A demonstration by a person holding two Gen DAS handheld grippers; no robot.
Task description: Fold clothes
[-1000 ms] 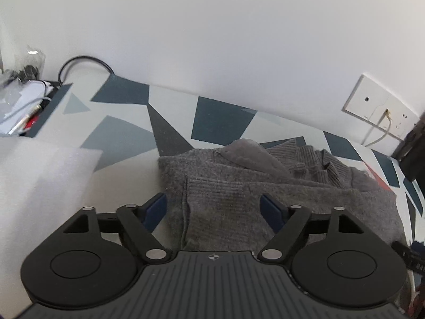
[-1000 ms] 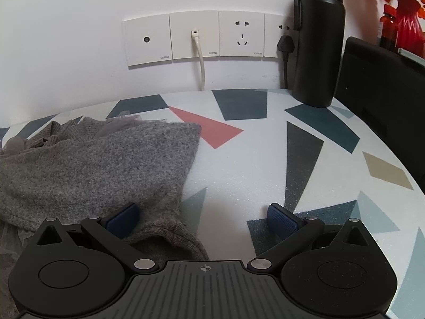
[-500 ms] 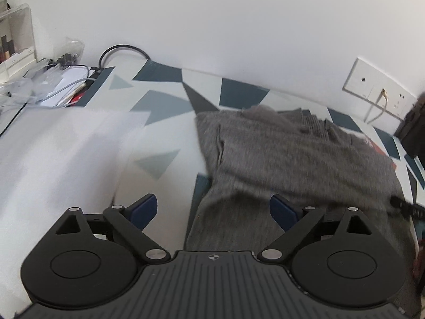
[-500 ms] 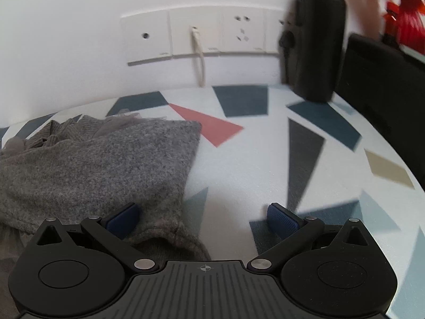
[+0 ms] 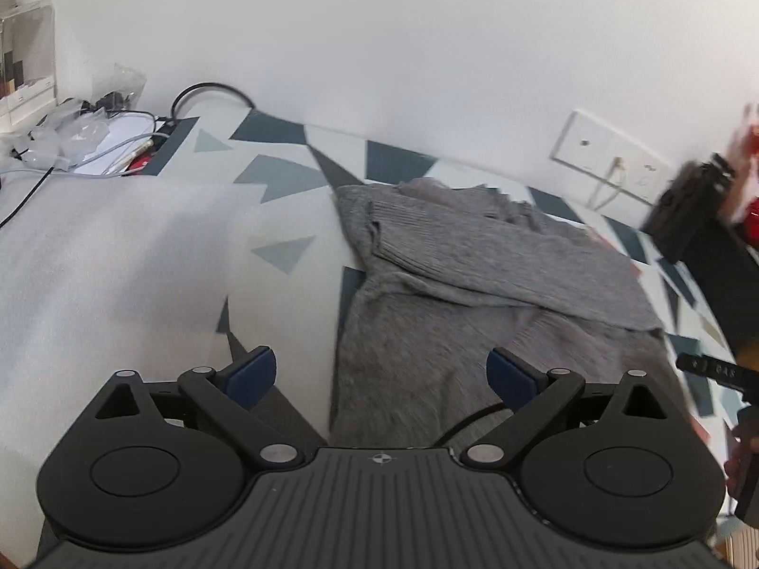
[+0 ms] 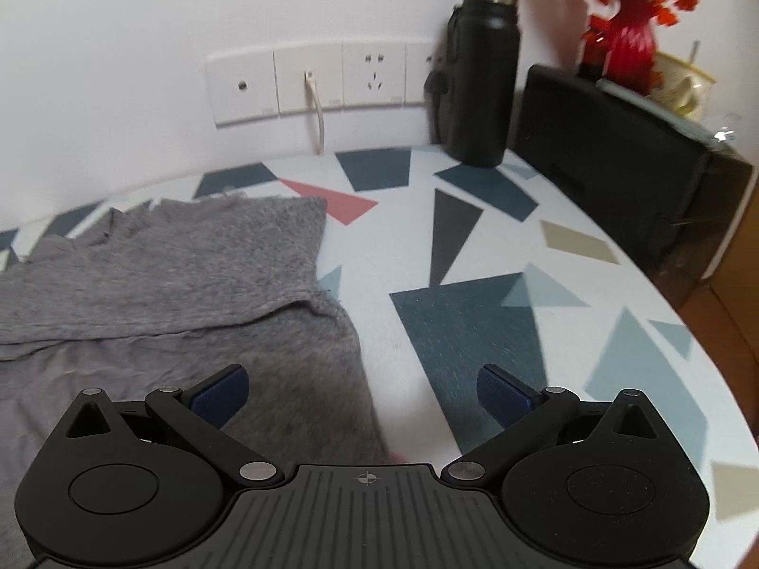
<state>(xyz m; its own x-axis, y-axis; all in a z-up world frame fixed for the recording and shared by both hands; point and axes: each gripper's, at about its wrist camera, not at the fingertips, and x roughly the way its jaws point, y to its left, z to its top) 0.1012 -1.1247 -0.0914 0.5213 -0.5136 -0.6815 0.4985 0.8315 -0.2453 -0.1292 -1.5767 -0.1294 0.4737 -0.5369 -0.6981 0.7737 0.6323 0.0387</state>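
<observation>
Left wrist view: the left gripper [image 5: 382, 374] has its jaws spread wide and holds nothing. The grey sweater [image 5: 479, 284] lies folded on the patterned table [image 5: 284, 175], running from 12 o'clock to 2 o'clock of the gripper. Its near edge passes between the blue fingertips [image 5: 507, 374]. A white foam sheet [image 5: 104, 256] covers the table at 10 o'clock. Cables and plastic bags [image 5: 85, 128] lie at 11 o'clock near the wall. A wall socket panel [image 5: 612, 166] sits at 1 o'clock. The right edge is blurred; the dark objects there cannot be identified.

Right wrist view: the right gripper [image 6: 363, 391] is also spread wide and empty. The sweater [image 6: 156, 275] lies from 9 o'clock to 12 o'clock, its near right edge between the fingertips. Its left part is cut off by the frame. A black bottle [image 6: 484, 76] stands upright at 1 o'clock before the socket panel [image 6: 308, 80]. A black box [image 6: 616, 156] sits at 2 o'clock, with blurred red flowers [image 6: 626, 4] behind it.
</observation>
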